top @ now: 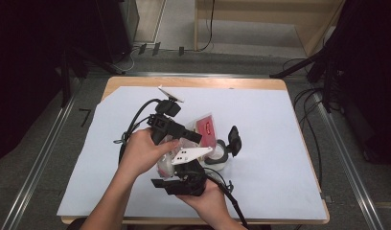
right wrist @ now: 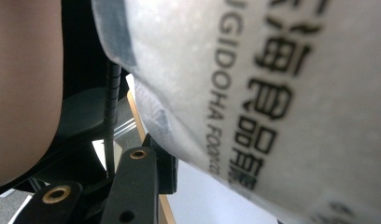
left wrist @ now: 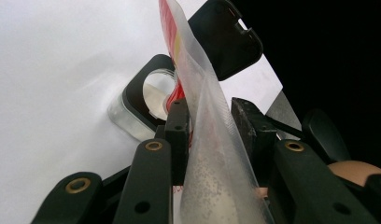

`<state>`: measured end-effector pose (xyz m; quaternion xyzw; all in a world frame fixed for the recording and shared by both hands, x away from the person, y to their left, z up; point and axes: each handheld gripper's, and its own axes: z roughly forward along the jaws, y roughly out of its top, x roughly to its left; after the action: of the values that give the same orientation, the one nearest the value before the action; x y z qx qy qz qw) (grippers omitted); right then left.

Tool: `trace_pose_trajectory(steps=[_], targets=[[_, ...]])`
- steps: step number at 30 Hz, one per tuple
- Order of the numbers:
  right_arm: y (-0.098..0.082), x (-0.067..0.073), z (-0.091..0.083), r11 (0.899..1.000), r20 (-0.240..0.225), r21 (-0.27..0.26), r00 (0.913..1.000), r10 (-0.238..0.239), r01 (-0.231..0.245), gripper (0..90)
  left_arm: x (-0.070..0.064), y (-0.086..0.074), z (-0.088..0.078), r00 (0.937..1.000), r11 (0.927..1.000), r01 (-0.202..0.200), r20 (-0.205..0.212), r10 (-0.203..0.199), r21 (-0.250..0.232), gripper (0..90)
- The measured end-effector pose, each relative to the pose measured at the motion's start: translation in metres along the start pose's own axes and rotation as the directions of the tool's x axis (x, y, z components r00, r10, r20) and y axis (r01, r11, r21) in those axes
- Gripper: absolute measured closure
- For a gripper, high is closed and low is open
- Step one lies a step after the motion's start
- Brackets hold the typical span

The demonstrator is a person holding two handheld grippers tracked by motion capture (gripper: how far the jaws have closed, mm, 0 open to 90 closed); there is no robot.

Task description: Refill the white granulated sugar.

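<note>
Looking down from above, the pouch (top: 203, 128) hung over the open-lidded jar (top: 221, 158) on the white sheet (top: 280, 158), both grippers on it. Along the left gripper (left wrist: 212, 122), jaws pinched the clear edge; a slip there could have spilled granules beside the jar. Up close, the right gripper (right wrist: 166, 163) sat tight against the printed plastic, though I couldn't tell if it was actually clamped.

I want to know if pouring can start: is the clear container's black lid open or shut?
Open. The black lid stands flipped up off the container, whose round mouth is uncovered, with the bag held above it.
</note>
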<state>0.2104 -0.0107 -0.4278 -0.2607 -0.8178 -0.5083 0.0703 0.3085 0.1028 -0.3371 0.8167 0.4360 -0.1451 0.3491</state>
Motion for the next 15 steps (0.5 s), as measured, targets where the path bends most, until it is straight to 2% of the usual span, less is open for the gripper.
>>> trace_pose_trajectory(steps=[15], targets=[[0.0047, -0.0044, -0.002, 1.0, -0.003, 0.01, 0.9998, 0.021, -0.021, 62.4, 0.0012, 0.0079, 0.0023, 1.0, 1.0, 0.0, 0.003, 0.0, 0.008, 69.7]])
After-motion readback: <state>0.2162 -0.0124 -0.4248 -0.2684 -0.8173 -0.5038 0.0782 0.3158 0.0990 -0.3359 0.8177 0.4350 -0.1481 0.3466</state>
